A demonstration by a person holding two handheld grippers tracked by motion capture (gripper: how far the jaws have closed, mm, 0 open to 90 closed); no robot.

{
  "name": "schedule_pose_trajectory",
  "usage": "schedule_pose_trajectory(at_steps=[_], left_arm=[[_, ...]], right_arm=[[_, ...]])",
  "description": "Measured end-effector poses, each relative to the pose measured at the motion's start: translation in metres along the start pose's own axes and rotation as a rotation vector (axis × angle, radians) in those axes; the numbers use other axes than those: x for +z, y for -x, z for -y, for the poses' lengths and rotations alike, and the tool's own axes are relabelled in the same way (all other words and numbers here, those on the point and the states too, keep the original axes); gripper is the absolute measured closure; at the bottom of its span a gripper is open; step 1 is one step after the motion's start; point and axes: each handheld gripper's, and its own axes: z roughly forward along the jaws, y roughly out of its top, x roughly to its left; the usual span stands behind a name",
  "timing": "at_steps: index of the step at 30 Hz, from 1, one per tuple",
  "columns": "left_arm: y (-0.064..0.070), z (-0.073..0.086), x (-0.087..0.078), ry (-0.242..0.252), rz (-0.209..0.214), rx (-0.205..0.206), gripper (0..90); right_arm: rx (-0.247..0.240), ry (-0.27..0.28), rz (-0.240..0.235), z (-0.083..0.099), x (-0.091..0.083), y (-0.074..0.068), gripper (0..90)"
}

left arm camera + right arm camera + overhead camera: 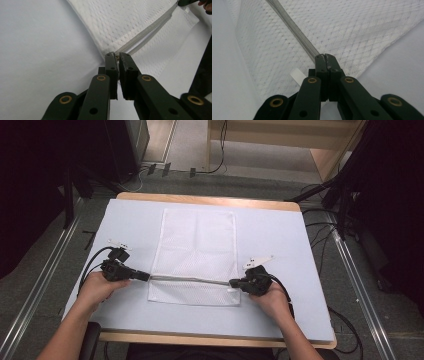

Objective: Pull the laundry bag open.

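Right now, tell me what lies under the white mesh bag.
The white mesh bag lies flat on the pale blue table, which shows all around it. Whether the bag holds anything is hidden by the mesh.

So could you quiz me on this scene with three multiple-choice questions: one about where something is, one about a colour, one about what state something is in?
1. Where does the zipper run on the mesh bag?
A. Along the far end
B. Across the end nearest the person
C. Down the middle lengthwise

2. What colour is the mesh bag?
A. White
B. Red
C. Black

3. How is the right gripper?
A. Wide open above the table
C. Lying loose on the table
B. Shut on the zipper

Answers: 1 B, the grey line crosses the bag near the hands, between the left gripper and the right gripper. 2 A, its weave is white in every view. 3 B, its jaws meet on the zipper's end.
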Motion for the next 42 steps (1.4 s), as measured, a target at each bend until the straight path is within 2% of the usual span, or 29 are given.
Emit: schedule_pose_trajectory(at_steps=[1,3,7,9,14,16,19,23,28,42], left_arm=[[-0.001,0.0,-0.001,0.01,-0.004,0.012,83.7],[-0.002,0.001,-0.002,0.026,0.0,0.011,78.7],[-0.002,0.001,-0.004,0.065,-0.011,0.038,69.6],[-0.001,0.001,-0.005,0.082,-0.011,0.048,64.0],[0.002,0.0,-0.008,0.131,-0.074,0.098,53.7],[0.002,0.0,-0.01,0.159,-0.075,0.104,50.7],[0.001,0.0,-0.013,0.179,-0.1,0.118,46.4],[-0.002,0.0,-0.016,0.203,-0.136,0.112,43.0],[-0.008,0.001,-0.02,0.234,-0.159,0.101,39.7],[-0.02,0.004,-0.03,0.255,-0.252,0.071,37.7]], right_arm=[[0.005,0.001,-0.008,0.0,0.0,0.0,88.1],[0.011,0.004,-0.01,-0.001,-0.001,0.0,84.2],[-0.013,0.015,0.005,-0.006,-0.002,-0.002,78.8],[-0.006,0.03,0.002,-0.007,-0.003,-0.003,75.4],[0.015,0.06,-0.002,-0.01,-0.008,-0.001,69.6],[0.016,0.074,0.0,-0.011,-0.01,0.0,66.9],[0.026,0.079,0.006,-0.012,-0.013,0.001,64.6],[0.031,0.092,0.021,-0.013,-0.015,0.004,60.1],[0.057,0.114,0.034,-0.013,-0.021,0.01,53.2],[0.109,0.181,0.1,-0.006,-0.04,0.034,45.5]])
